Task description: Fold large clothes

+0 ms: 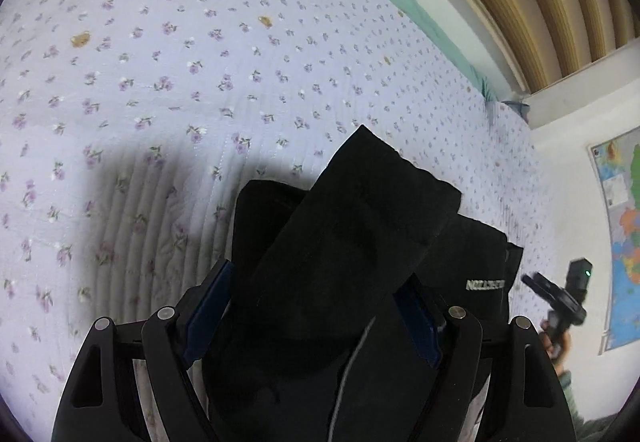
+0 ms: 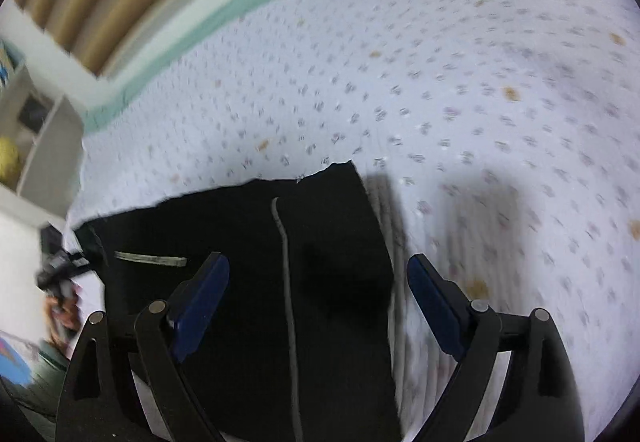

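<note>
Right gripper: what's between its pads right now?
In the right wrist view, the right gripper stands open over the black garment. Only that cloth and its grey seam lie between the pads, plus a strip of floral quilt.

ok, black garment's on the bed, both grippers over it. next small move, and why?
Probably lift the left gripper back clear. A folded black flap of the garment fills the gap between its blue pads, which stand wide. The right gripper is open above the cloth. The garment looks folded on the floral quilt.
</note>
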Available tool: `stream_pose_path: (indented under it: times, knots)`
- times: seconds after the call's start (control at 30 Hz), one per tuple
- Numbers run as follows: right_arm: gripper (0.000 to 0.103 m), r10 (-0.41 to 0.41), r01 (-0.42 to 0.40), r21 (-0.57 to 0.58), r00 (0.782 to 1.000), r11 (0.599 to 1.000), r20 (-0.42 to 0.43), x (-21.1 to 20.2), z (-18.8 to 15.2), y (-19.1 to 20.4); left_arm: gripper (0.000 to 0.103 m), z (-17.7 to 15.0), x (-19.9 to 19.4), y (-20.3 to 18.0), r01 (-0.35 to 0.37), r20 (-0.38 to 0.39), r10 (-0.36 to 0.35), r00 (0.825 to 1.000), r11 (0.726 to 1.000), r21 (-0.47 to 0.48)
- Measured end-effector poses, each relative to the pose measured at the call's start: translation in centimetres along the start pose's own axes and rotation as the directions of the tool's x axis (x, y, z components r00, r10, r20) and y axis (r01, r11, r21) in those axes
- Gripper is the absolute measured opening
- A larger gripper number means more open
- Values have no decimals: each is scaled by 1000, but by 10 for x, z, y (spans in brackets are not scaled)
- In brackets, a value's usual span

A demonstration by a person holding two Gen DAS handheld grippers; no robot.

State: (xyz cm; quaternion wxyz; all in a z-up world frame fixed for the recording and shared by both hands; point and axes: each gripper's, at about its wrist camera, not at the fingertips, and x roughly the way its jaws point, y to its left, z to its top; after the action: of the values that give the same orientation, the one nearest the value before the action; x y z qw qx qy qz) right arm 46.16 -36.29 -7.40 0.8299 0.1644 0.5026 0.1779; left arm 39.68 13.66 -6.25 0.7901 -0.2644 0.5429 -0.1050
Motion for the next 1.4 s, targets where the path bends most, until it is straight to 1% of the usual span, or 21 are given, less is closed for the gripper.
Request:
stream_pose_path:
  times: [0.1, 0.13, 0.17, 0.2, 0.23, 0.27, 0.3, 0.37, 0.47, 0.57, 0.7, 0.8, 0.9, 1.0, 1.07, 1.1, 1.13, 1.2, 1.23, 1.33, 1.4]
  knots:
    - [92, -7, 6, -25, 999, 1000, -45, 41, 10, -3, 80, 6, 12, 5, -13, -17, 13, 1000, 1000, -5]
    - [84, 3, -4, -17, 998, 1000, -61, 54, 14, -5, 80, 7, 16, 8, 1, -25, -2, 1000, 1000, -19]
    - [73, 32, -33, -19, 997, 999, -70, 62, 15, -5, 79, 8, 19, 11, 35, -25, -36, 999, 998, -46]
    - [43, 19, -21, -31, 998, 999, -66, 64, 14, -1, 70, 8, 19, 13, 67, -11, -68, 998, 996, -57]
    - [29, -10, 8, -43, 999, 999, -54, 60, 13, 4, 47, 8, 15, 12, 115, 19, -114, 993, 992, -56]
    - [28, -30, 29, -55, 999, 998, -16, 51, 12, 9, 35, 7, 11, 9, 125, 33, -124, 992, 991, -47]
    - [22, -37, 37, -57, 999, 998, 16, 39, 11, 14, 16, 6, 4, 3, 123, 46, -122, 991, 992, -22]
    - [17, -39, 43, -57, 997, 997, 71, 16, 12, 22, 12, 3, -8, -8, 102, 75, -103, 992, 995, 14]
    - [16, -76, 91, -95, 986, 991, 146, -9, 23, 41, 11, 5, -25, -17, 77, 115, -77, 990, 997, 4]
    - [16, -100, 118, -113, 983, 987, 152, 0, 40, 53, 11, 12, -31, -10, 75, 153, -66, 986, 996, -55]
    - [16, -181, 185, -88, 982, 979, 48, 64, 50, 46, 11, 16, 11, 17, -7, 90, 23, 996, 984, -176]
    - [15, -210, 209, -33, 976, 977, -55, 114, 44, 30, 14, 16, 50, 39, -49, 26, 57, 998, 969, -243]
    - [18, -264, 262, -29, 962, 965, -74, 125, 43, 30, 19, 19, 72, 45, -69, -23, 65, 998, 965, -252]
    - [30, -285, 282, -44, 956, 958, -70, 110, 46, 36, 22, 25, 55, 35, -64, -34, 58, 998, 979, -193]
    - [36, -269, 267, -44, 962, 963, -37, 87, 45, 40, 36, 25, 36, 37, -84, -39, 78, 996, 978, -188]
    - [43, -252, 252, -38, 968, 967, -10, 71, 44, 43, 42, 22, 18, 40, -73, -15, 71, 997, 978, -197]
    - [51, -237, 237, -33, 971, 971, 17, 56, 42, 46, 44, 22, 5, 43, -47, 7, 49, 999, 978, -202]
    - [60, -200, 202, -31, 977, 979, 74, 21, 34, 55, 44, 16, -24, 45, 11, 40, -2, 999, 974, -228]
    - [65, -191, 196, -38, 977, 980, 93, 8, 30, 62, 44, 11, -42, 44, 16, 65, -1, 998, 971, -238]
    - [65, -160, 175, -108, 978, 979, 137, -25, 13, 93, 45, 0, -88, 25, -37, 144, 63, 988, 983, -182]
    - [65, -137, 153, -147, 984, 977, 114, -30, -1, 117, 48, -9, -106, 3, -73, 169, 91, 981, 991, -109]
